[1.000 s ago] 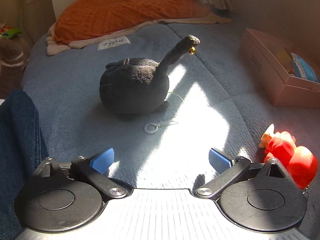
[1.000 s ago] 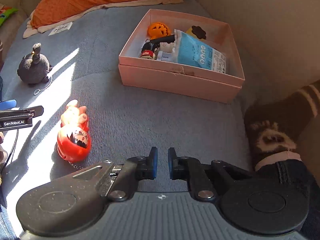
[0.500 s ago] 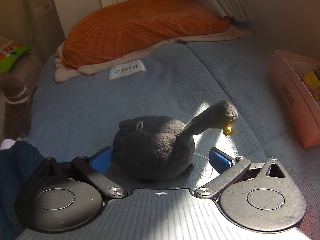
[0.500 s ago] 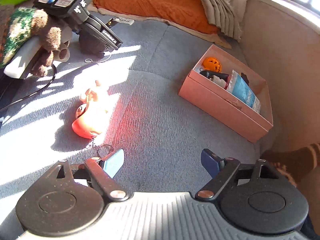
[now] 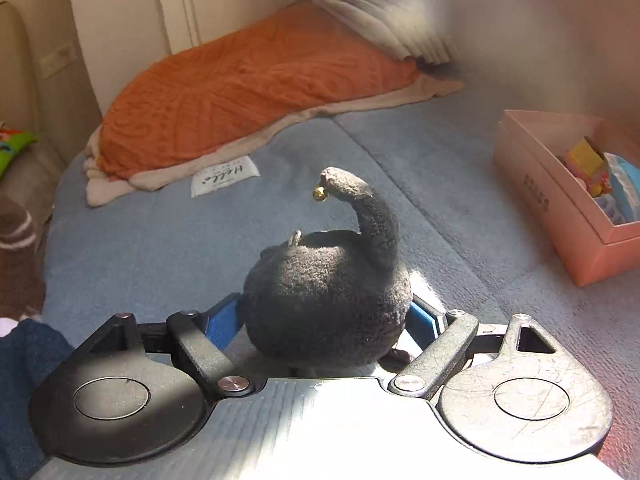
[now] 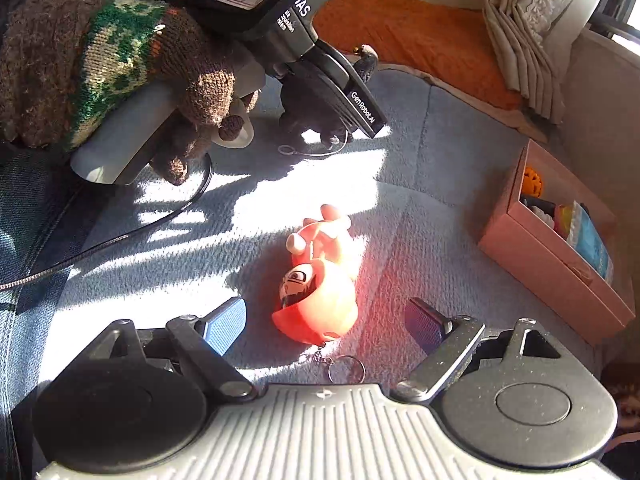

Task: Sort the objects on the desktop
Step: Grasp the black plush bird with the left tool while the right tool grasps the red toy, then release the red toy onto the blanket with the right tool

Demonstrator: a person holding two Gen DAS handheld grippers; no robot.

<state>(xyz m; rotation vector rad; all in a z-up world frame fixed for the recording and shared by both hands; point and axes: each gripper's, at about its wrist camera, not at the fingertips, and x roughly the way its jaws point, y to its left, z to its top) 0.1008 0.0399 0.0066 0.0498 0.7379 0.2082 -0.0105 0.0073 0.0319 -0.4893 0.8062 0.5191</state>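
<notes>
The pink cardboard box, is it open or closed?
Open: the pink cardboard box has no lid on, and small toys and a blue packet show inside.

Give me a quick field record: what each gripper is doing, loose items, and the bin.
left gripper: fingers have just been closing, pads against the dark grey plush swan
right gripper: open, above the red plastic doll keychain lying on the blue blanket
bin: pink cardboard box, already holding small items
</notes>
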